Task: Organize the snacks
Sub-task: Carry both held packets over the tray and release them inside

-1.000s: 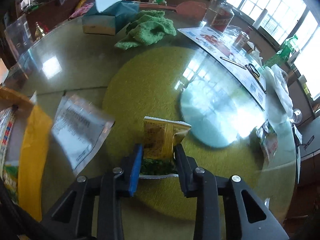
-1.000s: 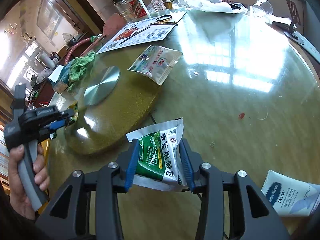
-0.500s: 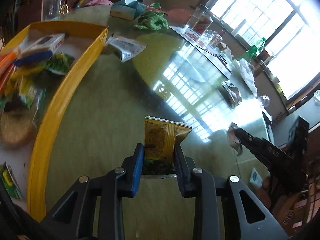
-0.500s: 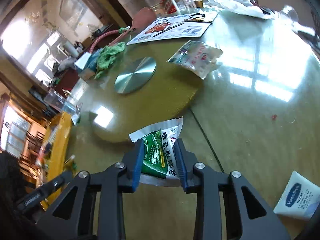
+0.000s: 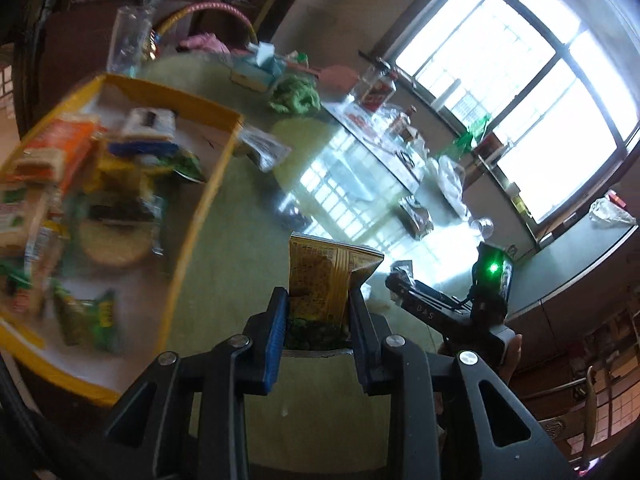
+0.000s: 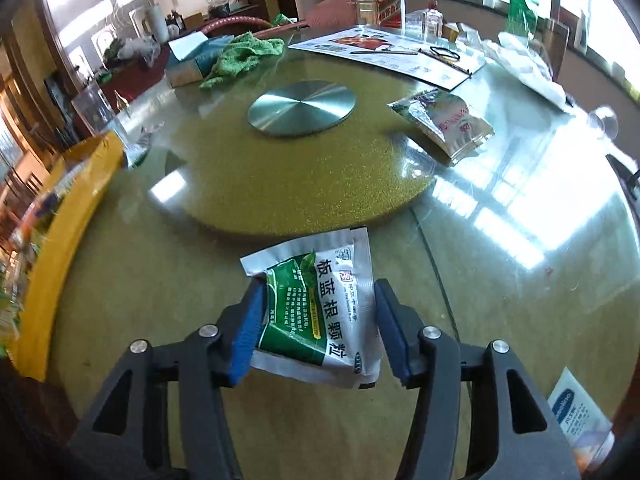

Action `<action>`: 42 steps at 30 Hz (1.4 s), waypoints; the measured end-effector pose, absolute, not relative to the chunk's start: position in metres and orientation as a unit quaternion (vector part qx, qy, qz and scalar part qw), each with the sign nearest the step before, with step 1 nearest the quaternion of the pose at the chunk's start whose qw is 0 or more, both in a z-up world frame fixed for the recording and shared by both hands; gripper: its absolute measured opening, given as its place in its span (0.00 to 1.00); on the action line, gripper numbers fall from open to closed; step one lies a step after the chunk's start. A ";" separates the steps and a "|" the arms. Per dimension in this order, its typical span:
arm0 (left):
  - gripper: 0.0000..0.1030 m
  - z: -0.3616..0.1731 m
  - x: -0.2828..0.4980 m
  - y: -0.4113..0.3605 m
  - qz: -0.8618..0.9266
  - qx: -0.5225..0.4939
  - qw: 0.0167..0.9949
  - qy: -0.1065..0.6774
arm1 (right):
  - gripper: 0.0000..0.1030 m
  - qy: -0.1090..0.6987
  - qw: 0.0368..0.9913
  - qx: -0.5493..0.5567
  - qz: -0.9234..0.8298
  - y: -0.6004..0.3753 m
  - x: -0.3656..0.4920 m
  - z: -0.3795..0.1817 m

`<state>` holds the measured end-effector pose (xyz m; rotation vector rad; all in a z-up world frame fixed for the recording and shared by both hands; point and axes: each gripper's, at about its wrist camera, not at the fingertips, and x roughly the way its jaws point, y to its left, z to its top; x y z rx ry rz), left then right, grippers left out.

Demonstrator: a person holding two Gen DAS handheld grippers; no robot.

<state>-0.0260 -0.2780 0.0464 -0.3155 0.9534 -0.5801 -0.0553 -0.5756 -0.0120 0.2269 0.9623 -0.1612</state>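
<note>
Left of gripper: yellow tray (image 5: 192,216), near.
Left gripper (image 5: 316,320): clenched on upright yellow packet (image 5: 324,276).
Right gripper (image 6: 316,324): opening around green sachet (image 6: 316,308).

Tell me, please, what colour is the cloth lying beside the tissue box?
Green; the cloth shows best in the right wrist view.

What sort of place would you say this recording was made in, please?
Probably a home dining room: a large round glass-topped table carries a round green turntable with a brushed-metal hub, liquor bottles stand at the far edge, and big barred windows light the room.
</note>
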 end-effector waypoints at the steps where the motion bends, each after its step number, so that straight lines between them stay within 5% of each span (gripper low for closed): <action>1: 0.28 0.049 -0.028 -0.269 -0.269 -0.153 0.840 0.446 | 0.53 0.462 0.877 0.103 -0.078 -0.574 -0.055 -0.012; 9: 0.28 0.056 -0.031 -0.181 -0.208 -0.207 0.861 0.417 | 0.37 0.458 0.880 0.100 -0.076 -0.569 -0.057 -0.005; 11: 0.28 0.054 -0.027 -0.166 -0.197 -0.221 0.860 0.416 | 0.26 0.440 0.888 0.119 -0.056 -0.567 -0.060 0.007; 24: 0.28 0.029 -0.012 -0.126 -0.182 -0.240 0.853 0.427 | 0.24 0.362 0.913 0.108 0.154 -0.422 -0.067 0.103; 30: 0.28 0.013 -0.008 -0.116 -0.164 -0.206 0.856 0.444 | 0.23 0.394 0.890 0.079 0.215 -0.344 -0.039 0.089; 32: 0.28 0.009 -0.007 -0.115 -0.162 -0.205 0.853 0.451 | 0.12 0.406 0.882 0.075 0.227 -0.327 -0.027 0.078; 42: 0.29 -0.004 -0.001 -0.119 -0.158 -0.177 0.854 0.464 | 0.12 0.446 0.860 0.097 0.230 -0.313 0.003 0.044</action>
